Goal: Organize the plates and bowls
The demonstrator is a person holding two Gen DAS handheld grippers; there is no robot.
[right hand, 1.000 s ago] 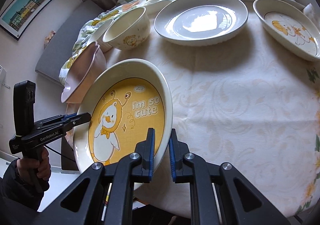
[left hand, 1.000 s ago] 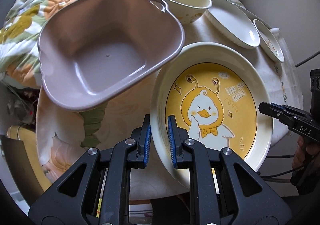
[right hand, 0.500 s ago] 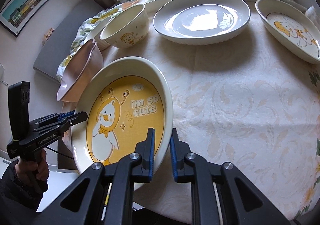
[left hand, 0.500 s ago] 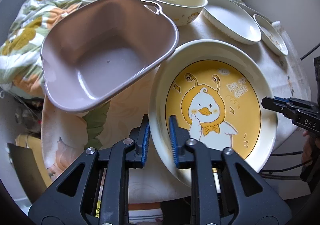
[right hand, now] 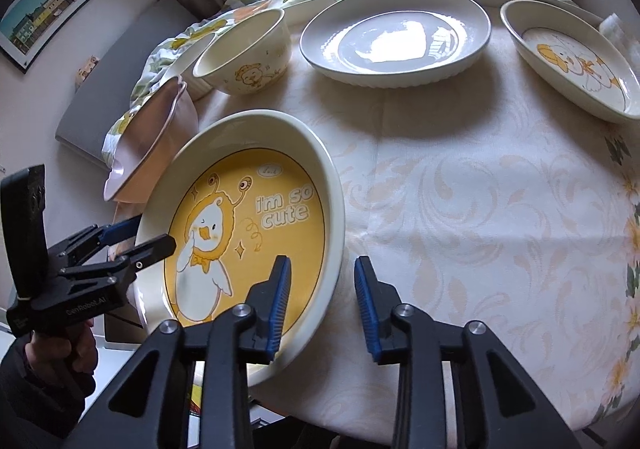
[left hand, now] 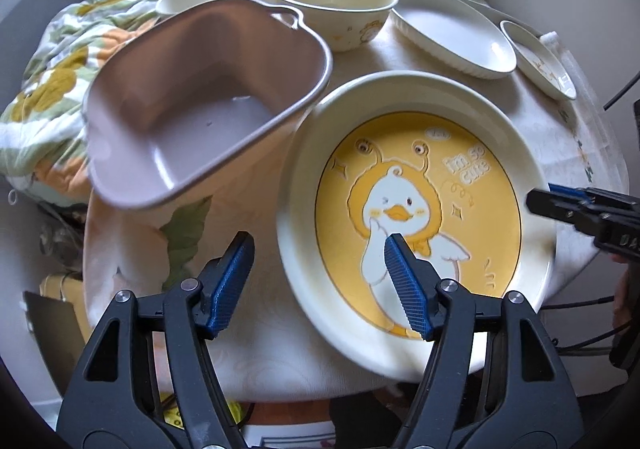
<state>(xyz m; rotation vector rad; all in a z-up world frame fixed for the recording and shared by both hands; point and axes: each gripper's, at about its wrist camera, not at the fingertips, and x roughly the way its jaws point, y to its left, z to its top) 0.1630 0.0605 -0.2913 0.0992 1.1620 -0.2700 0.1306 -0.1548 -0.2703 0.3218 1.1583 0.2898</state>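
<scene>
Left wrist view shows the left gripper (left hand: 318, 281) with its jaws spread wide, straddling the near rim of the large cream plate with a yellow cartoon duck printed on it (left hand: 416, 209). Neither blue pad presses the rim. The jaws have just been opening, so the plate looks released onto the pale damask tablecloth (right hand: 460, 209), near the table's front edge.

Right wrist view gives the same reading from the other side: the right gripper (right hand: 322, 299) has also just been opening, its jaws parted less widely, with the plate's opposite rim between them but not pinched. Two grips on opposite rims suit a wide, heavy dish — letting go together keeps it from tipping.

Just beside the plate sits the mauve squarish plastic bowl with small handles (left hand: 200, 105), tilted, its rim close to the plate's edge. Further back stand a cream round bowl with a duck motif (right hand: 248, 53), a plain white ribbed plate (right hand: 394, 41) and a smaller duck-printed plate (right hand: 572, 61) — apparently not yet sorted.
</scene>
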